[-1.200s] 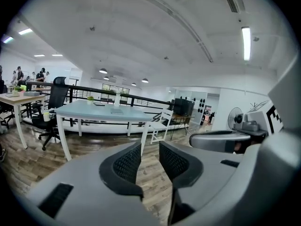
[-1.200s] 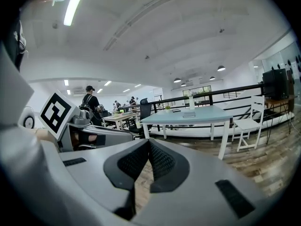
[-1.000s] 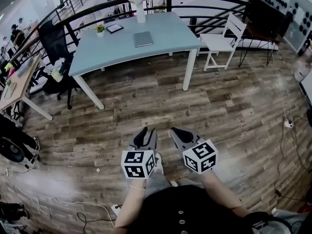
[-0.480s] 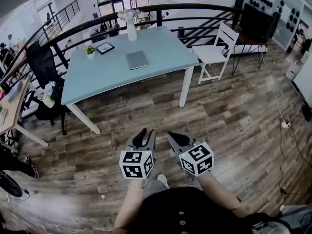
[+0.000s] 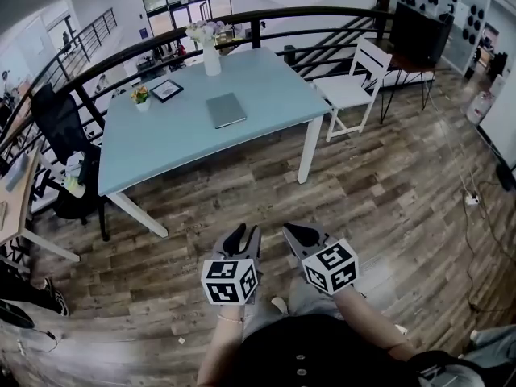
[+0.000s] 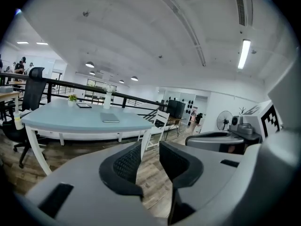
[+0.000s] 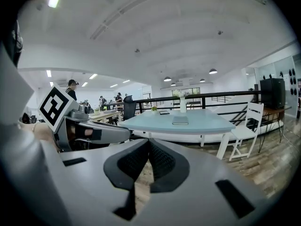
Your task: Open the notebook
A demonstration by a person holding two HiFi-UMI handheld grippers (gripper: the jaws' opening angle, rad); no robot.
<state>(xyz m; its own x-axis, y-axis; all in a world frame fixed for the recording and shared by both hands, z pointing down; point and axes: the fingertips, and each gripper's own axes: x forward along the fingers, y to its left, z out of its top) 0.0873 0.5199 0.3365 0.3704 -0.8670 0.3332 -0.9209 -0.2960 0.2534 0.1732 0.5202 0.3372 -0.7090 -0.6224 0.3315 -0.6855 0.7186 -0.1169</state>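
Notebook: the grey notebook [image 5: 226,110] lies shut and flat on the light-blue table [image 5: 161,151], about mid-width and nearer the far edge, with nothing on top of it.
Its neighbours: a white vase of flowers [image 5: 211,55] stands behind it by the far edge. A small potted plant [image 5: 141,96] and a dark-framed flat thing [image 5: 167,90], a tablet or a picture, I can't say which, sit off to its left. None of them touches it.
Left gripper: the left gripper [image 5: 243,234] is held low in front of the person, over the wooden floor [image 5: 387,200] and well short of the table. Its jaws stand a little apart, a narrow gap with only floorboards showing through and nothing in it.
Right gripper: the right gripper [image 5: 297,234] is just beside the left at the same height. Its jaw tips meet, and there is nothing gripped between them.
Aim: both point towards the table, tipped slightly down.
Reach: neither gripper is anywhere near the notebook.
Around the table: a white chair [image 5: 355,87] stands at its right end and a black office chair [image 5: 60,123] at its left. A black railing [image 5: 322,10] curves behind it.
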